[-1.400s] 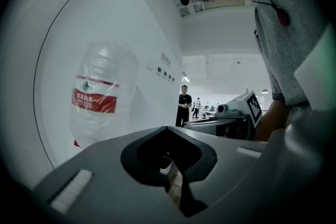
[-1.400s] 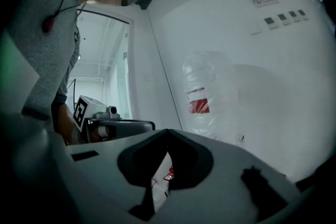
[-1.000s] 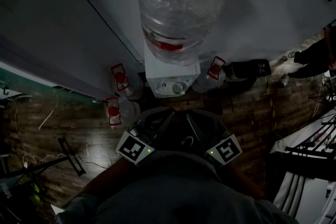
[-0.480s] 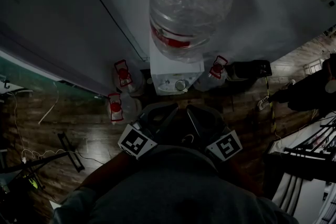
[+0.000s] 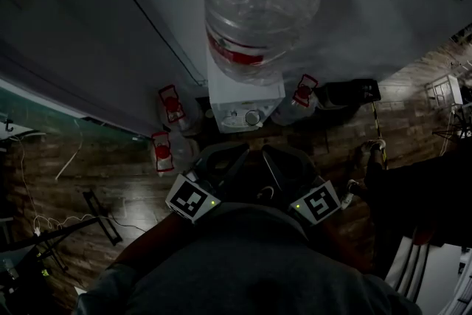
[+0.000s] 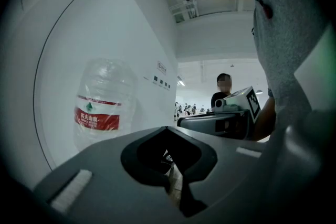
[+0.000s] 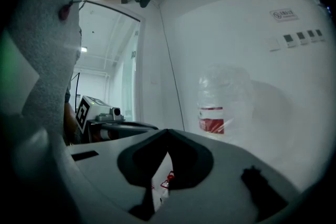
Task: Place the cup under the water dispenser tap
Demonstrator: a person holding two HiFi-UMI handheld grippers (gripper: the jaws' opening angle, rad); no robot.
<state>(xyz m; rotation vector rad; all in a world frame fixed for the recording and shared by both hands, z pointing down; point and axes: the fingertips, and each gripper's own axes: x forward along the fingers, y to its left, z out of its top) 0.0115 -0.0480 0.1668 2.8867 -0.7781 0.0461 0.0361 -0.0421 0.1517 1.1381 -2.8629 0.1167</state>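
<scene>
Pointing level from the chest, the grey left tool (image 6: 167, 129) and grey right tool (image 7: 167, 131) are both pinched shut, holding nothing. One white water dispenser (image 5: 243, 103) with one big clear bottle (image 5: 259, 0) on top stands ahead. Three clear red-topped jugs (image 5: 171, 105) (image 5: 160, 155) (image 5: 303, 94) sit beside it. I cannot tell where the cup is.

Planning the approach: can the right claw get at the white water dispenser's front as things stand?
Probably yes: nothing shows between the shut, empty right claw and the white water dispenser; clear spare bottles stand only at its sides.
</scene>
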